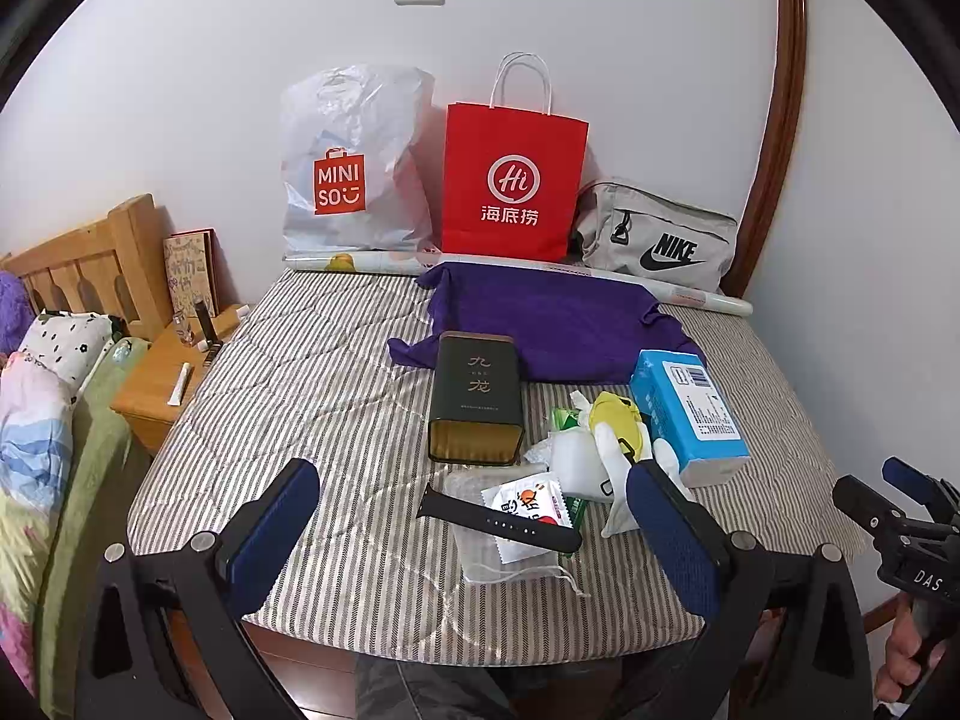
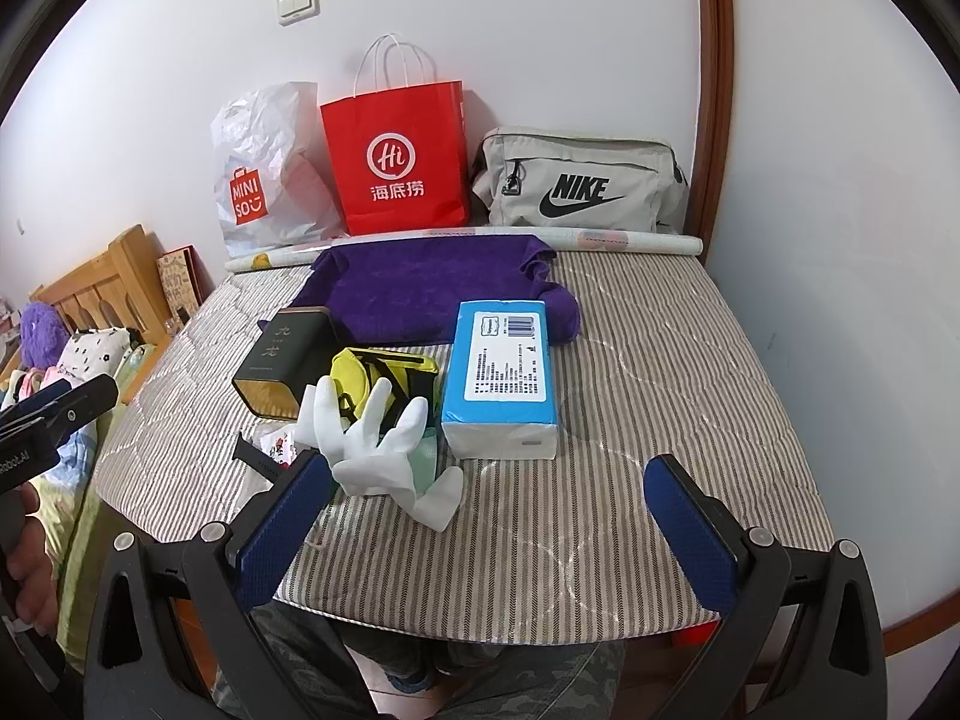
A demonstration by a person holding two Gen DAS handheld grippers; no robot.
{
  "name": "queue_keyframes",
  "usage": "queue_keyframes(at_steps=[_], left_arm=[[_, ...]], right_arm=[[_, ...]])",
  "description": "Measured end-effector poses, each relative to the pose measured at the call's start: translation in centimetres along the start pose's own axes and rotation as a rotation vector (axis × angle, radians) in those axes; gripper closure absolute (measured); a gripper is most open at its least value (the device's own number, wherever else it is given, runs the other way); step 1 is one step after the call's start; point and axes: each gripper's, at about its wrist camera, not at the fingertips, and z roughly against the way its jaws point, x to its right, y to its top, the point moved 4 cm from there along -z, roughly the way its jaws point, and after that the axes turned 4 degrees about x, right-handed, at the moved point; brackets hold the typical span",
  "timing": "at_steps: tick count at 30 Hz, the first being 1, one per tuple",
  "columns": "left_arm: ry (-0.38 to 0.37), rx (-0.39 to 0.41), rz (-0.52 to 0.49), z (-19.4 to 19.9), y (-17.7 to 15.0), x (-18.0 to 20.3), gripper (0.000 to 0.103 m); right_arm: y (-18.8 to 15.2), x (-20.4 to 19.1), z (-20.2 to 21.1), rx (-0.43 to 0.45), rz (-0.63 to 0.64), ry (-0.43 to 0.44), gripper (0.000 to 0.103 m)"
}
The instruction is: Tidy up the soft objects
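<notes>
- My left gripper has its jaws spread wide and empty; the black watch strap and a small snack packet lie on the mattress between its 2 fingers.
- My right gripper is also spread wide, holding nothing.
- The white glove lies just ahead of my right gripper's left finger; the yellow pouch sits just beyond it.
- The blue tissue pack rests ahead of my right jaws, near the middle.
- The dark tin lies straight ahead of my left jaws.
- The purple cloth is spread farther ahead, beyond the tin.
- On the striped mattress, at the far wall, stand a white plastic bag, a red paper bag and a grey Nike bag.
</notes>
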Motion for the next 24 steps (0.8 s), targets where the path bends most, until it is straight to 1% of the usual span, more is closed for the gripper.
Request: queue_keyframes(at_steps=[11, 24], left_arm=[[0.003, 0.001, -0.002, 0.03, 0.0, 0.11, 0.0], [-0.018, 0.001, -0.012, 0.07, 0.1, 0.19, 0.0]], right_arm=[[0.05, -0.08, 0.14, 0.005, 0.006, -0.001, 0.0], [0.18, 0.27, 0.06, 0.005, 0.02, -0.007, 0.0]])
